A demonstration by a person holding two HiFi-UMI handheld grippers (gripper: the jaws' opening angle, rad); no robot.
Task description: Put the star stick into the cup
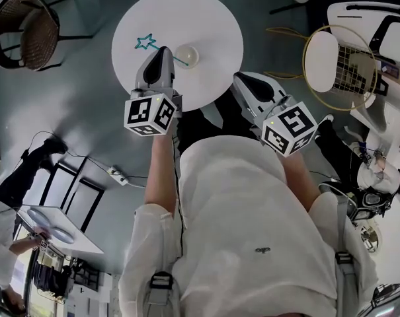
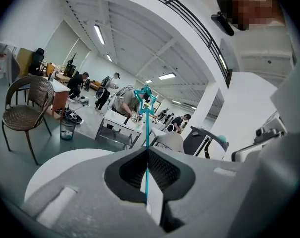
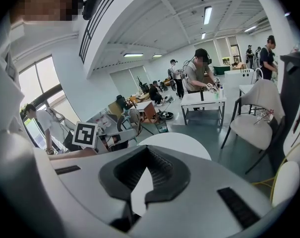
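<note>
Jaws of the left gripper hang over the round white table. The star stick slants past them, its lower end at the cup. In the left gripper view they clamp the stick's teal shaft, star uppermost. In the right gripper view the right gripper is closed on nothing.

Head cam looks steeply down onto the round white table. Cams on the left gripper and right gripper peer close along their jaws, roughly level, both catching that table.
</note>
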